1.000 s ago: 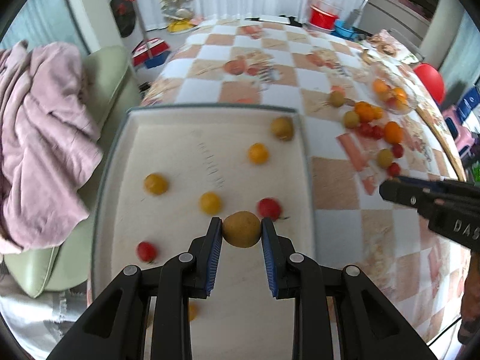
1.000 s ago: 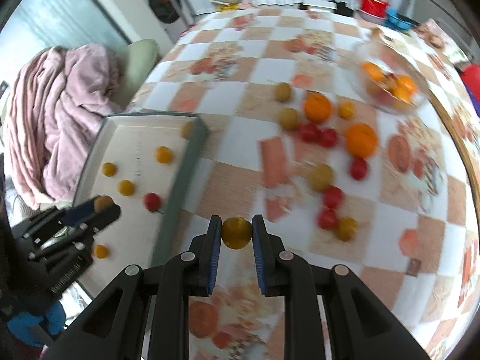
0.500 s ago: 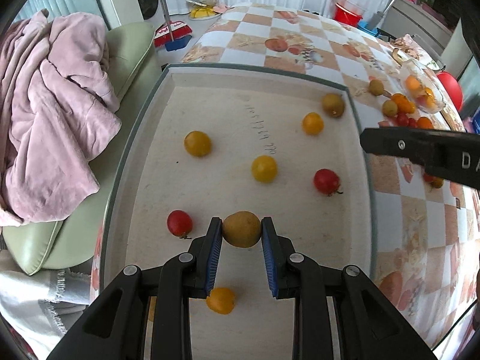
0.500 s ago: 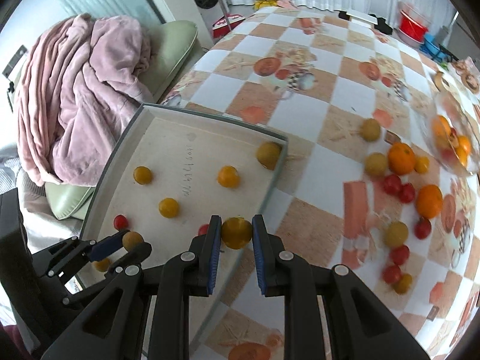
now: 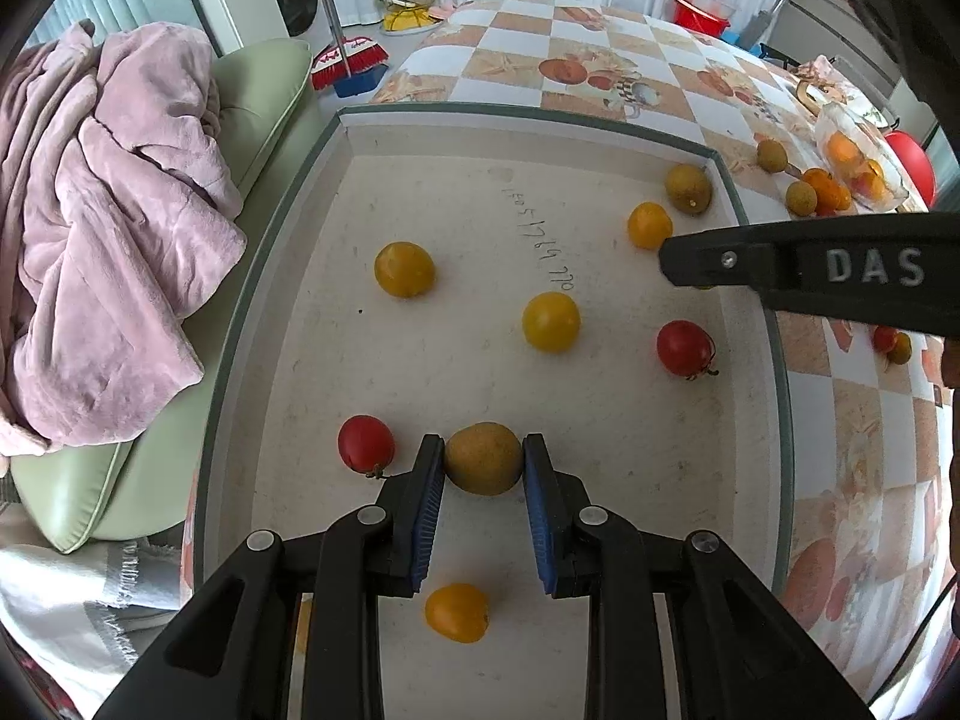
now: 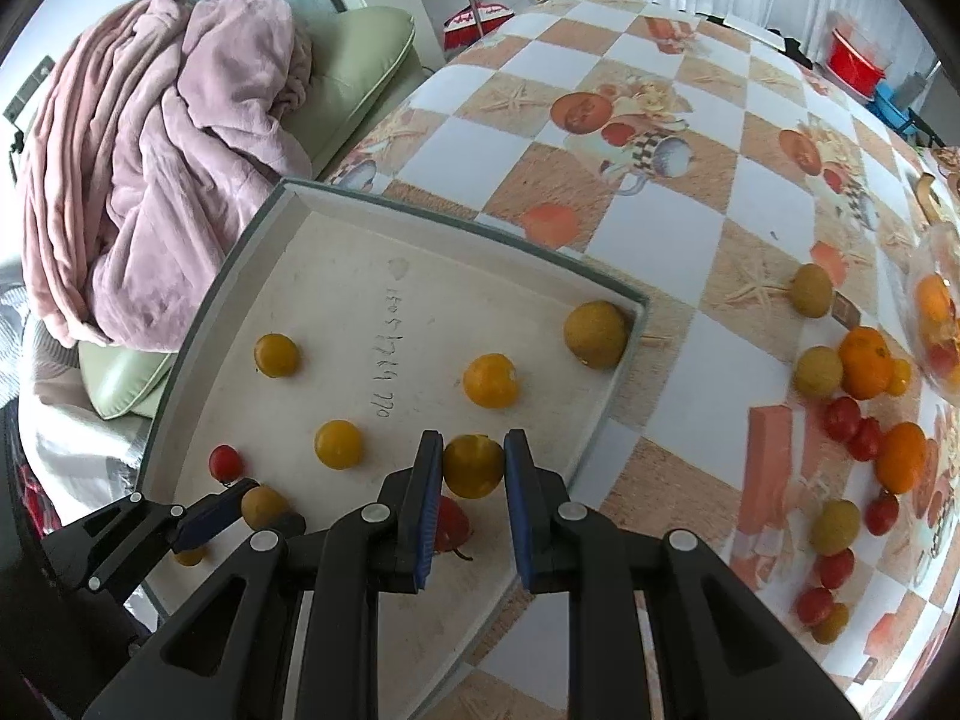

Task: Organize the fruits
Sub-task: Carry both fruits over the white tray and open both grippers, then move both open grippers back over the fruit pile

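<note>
The left gripper (image 5: 483, 461), black with blue ribbed pads, pinches a round tan-brown fruit (image 5: 483, 458) between its fingers above the floor of a shallow rectangular cream tray with a grey-green rim (image 5: 273, 252). The right gripper (image 6: 473, 465), of the same make, clamps a round yellow cherry tomato (image 6: 473, 465) over the tray's right part, near its rim, with a red tomato (image 6: 451, 531) partly hidden beneath its left finger. Loose on the tray floor lie a red cherry tomato (image 5: 366, 444) just left of the left gripper, a second red cherry tomato with a stem (image 5: 684, 348) to the right, three yellow tomatoes (image 5: 550, 322) spread over the middle and left, one more yellow tomato (image 5: 456, 612) under the left gripper, and a brownish round fruit (image 5: 688, 189) in the far right corner. The tray rests at the edge of a desk covered by a checked orange-and-white oilcloth (image 6: 648, 192). On the cloth to the right lie scattered red tomatoes, tan fruits and orange mandarins (image 6: 864, 362), well apart from the tray, beside a clear glass bowl (image 5: 859, 159) holding more fruit. A pink plush blanket (image 5: 102, 228) lies heaped on a pale green cushion (image 5: 264, 96) left of the desk.
</note>
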A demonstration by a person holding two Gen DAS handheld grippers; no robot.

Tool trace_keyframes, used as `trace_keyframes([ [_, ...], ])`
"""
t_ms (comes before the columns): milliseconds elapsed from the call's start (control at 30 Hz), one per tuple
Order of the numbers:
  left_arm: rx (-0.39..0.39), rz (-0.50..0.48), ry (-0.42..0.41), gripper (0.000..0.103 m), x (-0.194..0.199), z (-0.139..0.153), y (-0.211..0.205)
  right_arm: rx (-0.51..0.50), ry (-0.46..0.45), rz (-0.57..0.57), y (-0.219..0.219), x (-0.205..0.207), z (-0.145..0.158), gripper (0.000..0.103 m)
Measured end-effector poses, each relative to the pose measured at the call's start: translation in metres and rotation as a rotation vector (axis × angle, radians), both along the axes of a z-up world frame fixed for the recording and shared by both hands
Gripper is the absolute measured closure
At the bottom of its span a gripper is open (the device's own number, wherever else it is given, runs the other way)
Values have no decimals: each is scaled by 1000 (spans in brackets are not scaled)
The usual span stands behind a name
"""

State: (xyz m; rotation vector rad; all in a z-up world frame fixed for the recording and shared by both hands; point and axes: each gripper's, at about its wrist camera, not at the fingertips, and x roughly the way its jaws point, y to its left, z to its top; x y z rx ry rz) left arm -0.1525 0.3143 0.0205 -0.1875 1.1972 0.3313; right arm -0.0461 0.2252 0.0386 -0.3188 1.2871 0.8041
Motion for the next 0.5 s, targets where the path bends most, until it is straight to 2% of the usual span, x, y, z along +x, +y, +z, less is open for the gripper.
trace_keyframes([
  [400,37,-21,7,74,2,0,-4,-34,17,24,12,-1,-17,79],
  [433,43,-20,11,69,2,0,-4,-32,20,24,12,-1,-17,78],
  [467,51,-17,14,46,2,0,-4,-27,26,23,12,-1,-17,74],
  [500,58,-10,2,31,0,2,-3,-25,28,21,12,-1,-16,61],
])
